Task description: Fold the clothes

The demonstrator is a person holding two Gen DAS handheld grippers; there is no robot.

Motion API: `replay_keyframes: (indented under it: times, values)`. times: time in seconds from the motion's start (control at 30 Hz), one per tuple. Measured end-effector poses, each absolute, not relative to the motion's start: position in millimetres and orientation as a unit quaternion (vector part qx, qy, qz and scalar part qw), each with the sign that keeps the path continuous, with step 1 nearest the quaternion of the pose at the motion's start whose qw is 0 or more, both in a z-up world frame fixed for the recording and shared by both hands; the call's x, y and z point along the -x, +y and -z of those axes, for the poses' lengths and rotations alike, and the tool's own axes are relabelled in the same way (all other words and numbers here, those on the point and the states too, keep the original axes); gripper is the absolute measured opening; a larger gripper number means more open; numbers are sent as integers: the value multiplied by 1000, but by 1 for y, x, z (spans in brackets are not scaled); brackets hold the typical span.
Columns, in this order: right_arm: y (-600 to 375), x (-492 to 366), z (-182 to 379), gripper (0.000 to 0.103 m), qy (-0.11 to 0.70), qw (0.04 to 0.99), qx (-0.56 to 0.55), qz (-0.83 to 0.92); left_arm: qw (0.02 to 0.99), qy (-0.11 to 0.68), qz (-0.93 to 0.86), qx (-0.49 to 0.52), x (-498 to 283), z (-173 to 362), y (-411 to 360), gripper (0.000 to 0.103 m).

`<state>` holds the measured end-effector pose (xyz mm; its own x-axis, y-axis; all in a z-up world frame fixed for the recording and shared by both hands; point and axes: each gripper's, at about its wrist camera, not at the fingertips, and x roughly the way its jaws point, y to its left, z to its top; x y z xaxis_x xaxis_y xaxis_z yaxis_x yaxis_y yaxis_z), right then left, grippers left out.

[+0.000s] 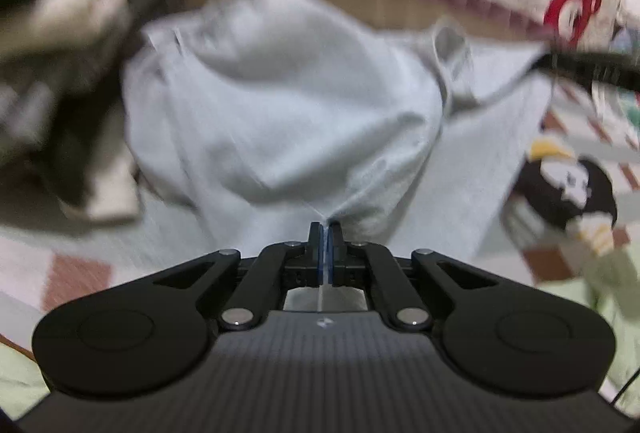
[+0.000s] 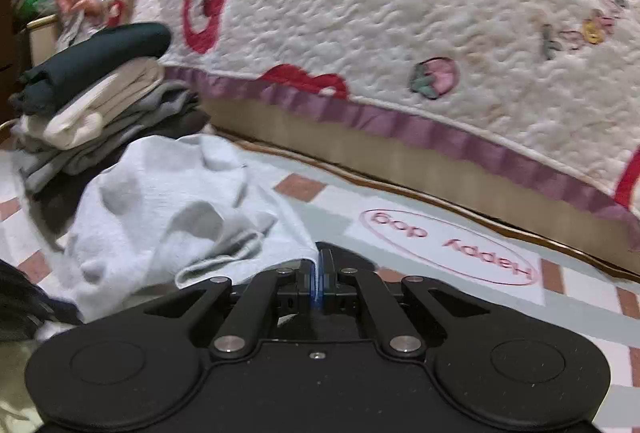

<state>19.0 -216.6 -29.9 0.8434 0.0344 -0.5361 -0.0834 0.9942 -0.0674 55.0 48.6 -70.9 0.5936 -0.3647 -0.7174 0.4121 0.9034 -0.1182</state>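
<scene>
Left gripper: pressed together on a pinch of the grey garment.
Right gripper: pinched shut on another edge of the same garment.
Garment: lay crumpled on the patterned mat; from the left gripper it ran toward 12 o'clock, from the right toward 10 o'clock.
Folded pile: beyond it, at 10 o'clock in the right view.
Key relation: both hands held it; neither was plainly nearer, and its long axis was unclear while bunched.

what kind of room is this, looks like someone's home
Most likely a bedroom at home. A bed with a quilted bear-print bedspread fills the background, a patterned play mat covers the floor beside it, and a stack of folded clothes sits by the light grey garment being folded.
</scene>
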Motion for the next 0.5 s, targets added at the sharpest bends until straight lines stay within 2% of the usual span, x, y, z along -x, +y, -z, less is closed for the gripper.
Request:
replay_keyframes:
  times: [0.1, 0.23, 0.33, 0.4, 0.47, 0.5]
  values:
    - [-230, -14, 21, 0, 254, 963, 85, 19, 886, 431, 165, -49, -57, 42, 52, 1]
    - [-257, -14, 7, 0, 235, 962, 119, 73, 900, 401, 170, 37, -47, 13, 77, 1]
    - [-282, -20, 10, 0, 249, 955, 121, 109, 913, 383, 136, 33, -36, 23, 77, 1]
    - [-303, -32, 23, 1, 287, 947, 92, 114, 906, 398, 139, 38, -33, 37, 74, 1]
    - [-320, -43, 42, 14, 348, 928, 49, 125, 891, 417, 165, 70, -34, 49, 71, 1]
    - [-327, -46, 51, 31, 376, 917, 21, 132, 884, 424, 178, 84, -34, 54, 69, 1]
